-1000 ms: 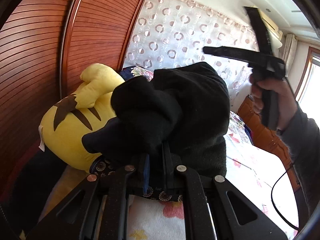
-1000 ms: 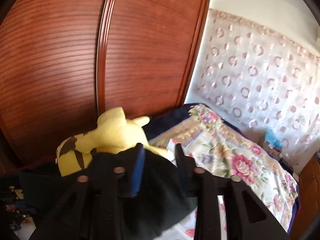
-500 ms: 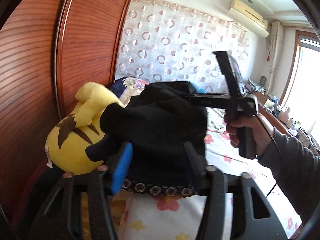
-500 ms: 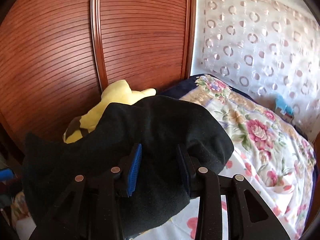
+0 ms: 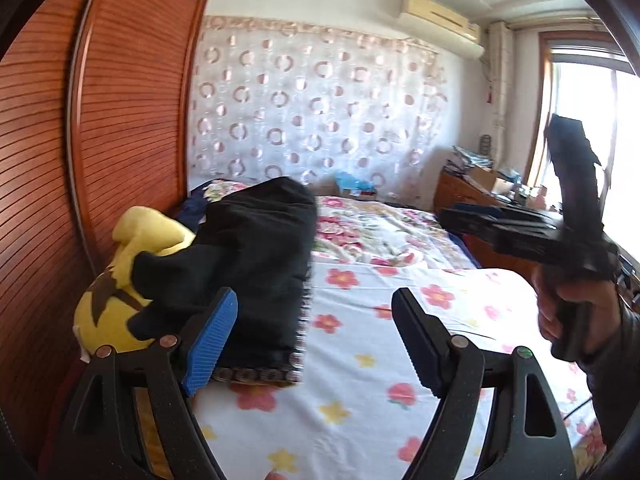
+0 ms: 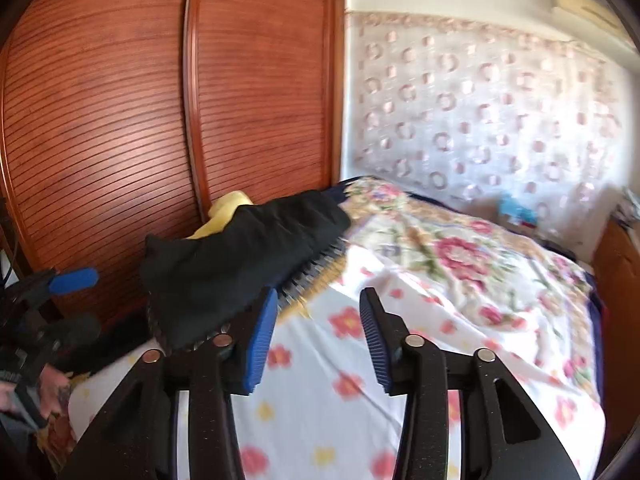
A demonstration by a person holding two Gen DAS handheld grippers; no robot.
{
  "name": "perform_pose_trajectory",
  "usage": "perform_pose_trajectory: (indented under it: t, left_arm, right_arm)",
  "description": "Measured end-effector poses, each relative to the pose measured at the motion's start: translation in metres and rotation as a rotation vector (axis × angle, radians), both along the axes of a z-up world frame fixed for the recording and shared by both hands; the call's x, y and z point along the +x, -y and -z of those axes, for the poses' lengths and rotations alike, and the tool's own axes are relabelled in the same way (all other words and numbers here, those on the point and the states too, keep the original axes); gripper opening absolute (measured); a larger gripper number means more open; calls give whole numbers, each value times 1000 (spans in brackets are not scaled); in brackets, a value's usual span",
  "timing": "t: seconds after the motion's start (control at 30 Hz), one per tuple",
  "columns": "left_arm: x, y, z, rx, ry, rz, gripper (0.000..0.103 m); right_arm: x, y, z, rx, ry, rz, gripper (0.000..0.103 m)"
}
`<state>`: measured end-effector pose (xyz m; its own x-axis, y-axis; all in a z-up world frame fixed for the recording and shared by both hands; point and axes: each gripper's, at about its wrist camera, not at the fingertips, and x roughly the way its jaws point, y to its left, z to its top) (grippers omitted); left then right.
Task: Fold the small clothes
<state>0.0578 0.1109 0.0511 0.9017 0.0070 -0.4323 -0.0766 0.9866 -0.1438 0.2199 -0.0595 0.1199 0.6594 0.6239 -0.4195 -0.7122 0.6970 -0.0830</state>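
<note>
A folded black garment (image 5: 256,256) lies at the left side of the bed, leaning on a yellow plush toy (image 5: 116,292). My left gripper (image 5: 316,320) is drawn back from it. Its jaws are opening wide and only bedsheet shows between them, while the garment sits just beyond the left blue pad (image 5: 212,340). In the right wrist view the garment (image 6: 240,264) is left of my right gripper (image 6: 318,320), whose jaws are opening with nothing between them. A hand (image 5: 568,312) holds the right gripper (image 5: 456,216) above the bed at the right.
The floral bedsheet (image 5: 360,380) covers the bed. A ribbed wooden wardrobe (image 6: 120,120) stands close along the left. A patterned curtain (image 5: 312,112) hangs behind the bed and a wooden cabinet (image 5: 464,192) with clutter is at the far right.
Both grippers let go of the black garment and opened. The left one pulled back and up. The right one swung away to the right. The garment now rests against the plush toy.
</note>
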Motion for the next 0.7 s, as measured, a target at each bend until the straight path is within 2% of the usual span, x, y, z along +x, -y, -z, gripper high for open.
perform_pose_trajectory:
  t: [0.17, 0.37, 0.53, 0.7]
  left_arm:
    - [-7, 35, -5, 28, 4, 55, 82]
    - [-15, 69, -17, 64, -9, 72, 82]
    - [-28, 96, -28, 74, 26, 99, 82]
    - [-28, 115, -33, 109, 18, 96, 82]
  right_arm:
    - [-59, 49, 6, 43, 18, 86, 63]
    - [-125, 76, 13, 126, 38, 206, 74]
    - [-162, 77, 24, 171, 56, 334, 77]
    - [-193, 67, 35, 212, 59, 400, 77]
